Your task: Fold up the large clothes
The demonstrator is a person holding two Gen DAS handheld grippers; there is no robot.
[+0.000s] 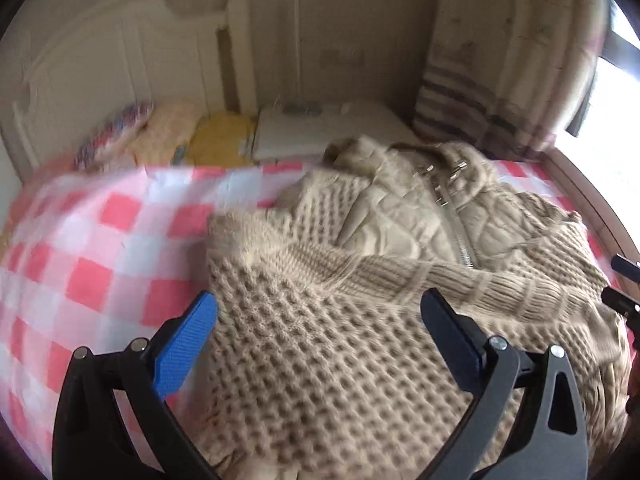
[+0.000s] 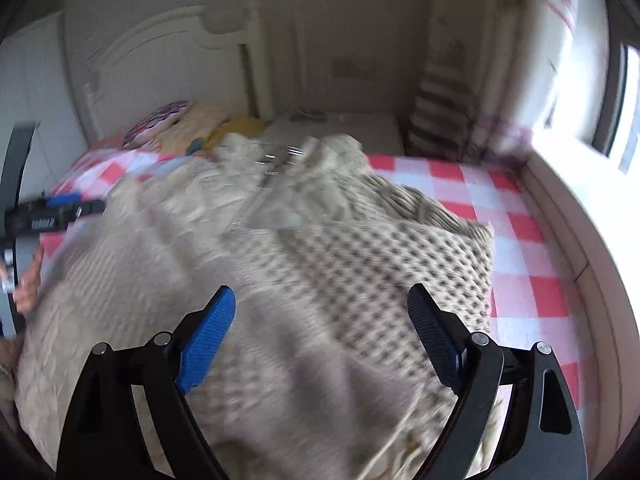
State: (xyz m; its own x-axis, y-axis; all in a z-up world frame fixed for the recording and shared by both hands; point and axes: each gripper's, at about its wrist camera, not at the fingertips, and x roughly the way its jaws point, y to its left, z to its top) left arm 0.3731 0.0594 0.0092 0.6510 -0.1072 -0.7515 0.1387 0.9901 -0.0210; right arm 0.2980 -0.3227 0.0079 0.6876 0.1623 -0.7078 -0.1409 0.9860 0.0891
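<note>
A beige knitted cardigan [image 1: 320, 352] with a quilted lining [image 1: 400, 216] and a metal zip [image 1: 460, 236] lies on the bed, partly folded over itself. My left gripper [image 1: 318, 304] hovers open above its waffle-knit panel, nothing between the blue pads. In the right wrist view the same cardigan [image 2: 300, 280] is blurred. My right gripper [image 2: 320, 300] is open above it, holding nothing. The left gripper's fingertips [image 2: 60, 210] and a hand [image 2: 28, 284] show at the left edge of that view. Part of the right gripper [image 1: 624, 284] shows at the right edge of the left wrist view.
A red-and-white checked sheet [image 1: 100, 248] covers the bed. Pillows and folded cloth [image 1: 160, 132] lie by the white headboard [image 1: 100, 60]. A white bedside cabinet [image 1: 304, 128], a striped curtain [image 1: 480, 92] and a bright window [image 2: 624, 112] are behind. A wooden ledge [image 2: 580, 240] borders the bed's right side.
</note>
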